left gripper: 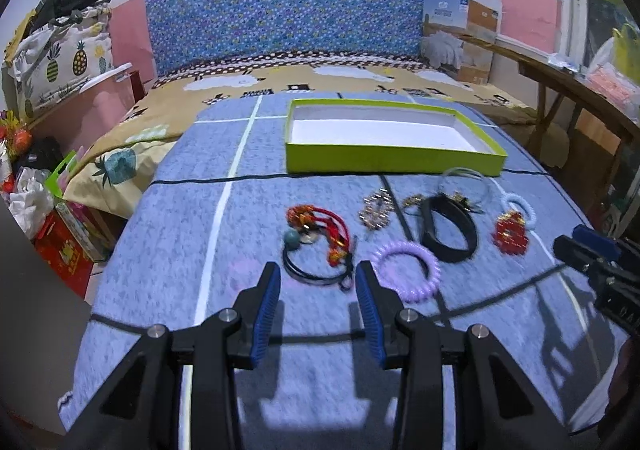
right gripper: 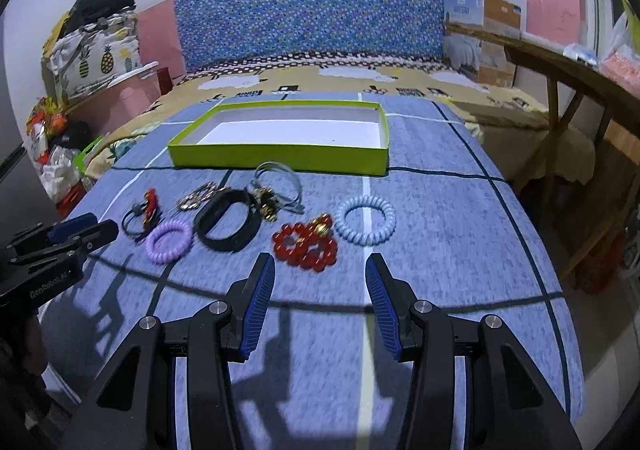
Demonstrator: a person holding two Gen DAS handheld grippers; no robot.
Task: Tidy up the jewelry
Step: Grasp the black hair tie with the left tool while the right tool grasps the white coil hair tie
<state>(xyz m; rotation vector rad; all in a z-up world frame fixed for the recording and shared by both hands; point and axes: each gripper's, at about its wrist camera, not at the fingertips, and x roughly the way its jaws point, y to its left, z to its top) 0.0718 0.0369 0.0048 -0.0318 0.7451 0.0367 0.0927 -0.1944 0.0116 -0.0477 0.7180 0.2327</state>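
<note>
Jewelry lies in a loose row on a blue-grey blanket w/ white and dark grid lines [right gripper: 440, 209], just in front of a shallow lime-green cardboard box w/ white inside [right gripper: 280, 159]; nothing visible in the box. From the left of the row: a red cord bracelet w/ a teal bead and black cord loop [left gripper: 316, 238], a small gold-and-silver beaded bracelet [left gripper: 375, 211], a lilac plastic spiral hair tie [left gripper: 408, 270], a wide black band bracelet [right gripper: 226, 223], a clear thin bangle [right gripper: 280, 179] w/ a gold charm piece [right gripper: 267, 203] touching the black band's far side, a red bead bracelet w/ gold charm [right gripper: 306, 248], and a pale blue-white spiral hair tie [right gripper: 365, 219] at the right end, just beside the red beads.

Left gripper [left gripper: 318, 284] hangs above the blanket, fingers spread wide, blue pads bare, the black cord loop just ahead between the tips. Right gripper [right gripper: 320, 272] likewise spread apart and holding nothing, the red bead bracelet just ahead of its tips. Each gripper shows at the edge of the other's view.

Blanket covers a bed w/ a yellow patterned sheet [left gripper: 132, 137] and a blue dotted headboard [right gripper: 320, 1]. Wooden bench [right gripper: 560, 69] on the right; pineapple-print bag [left gripper: 68, 57] on the left.
</note>
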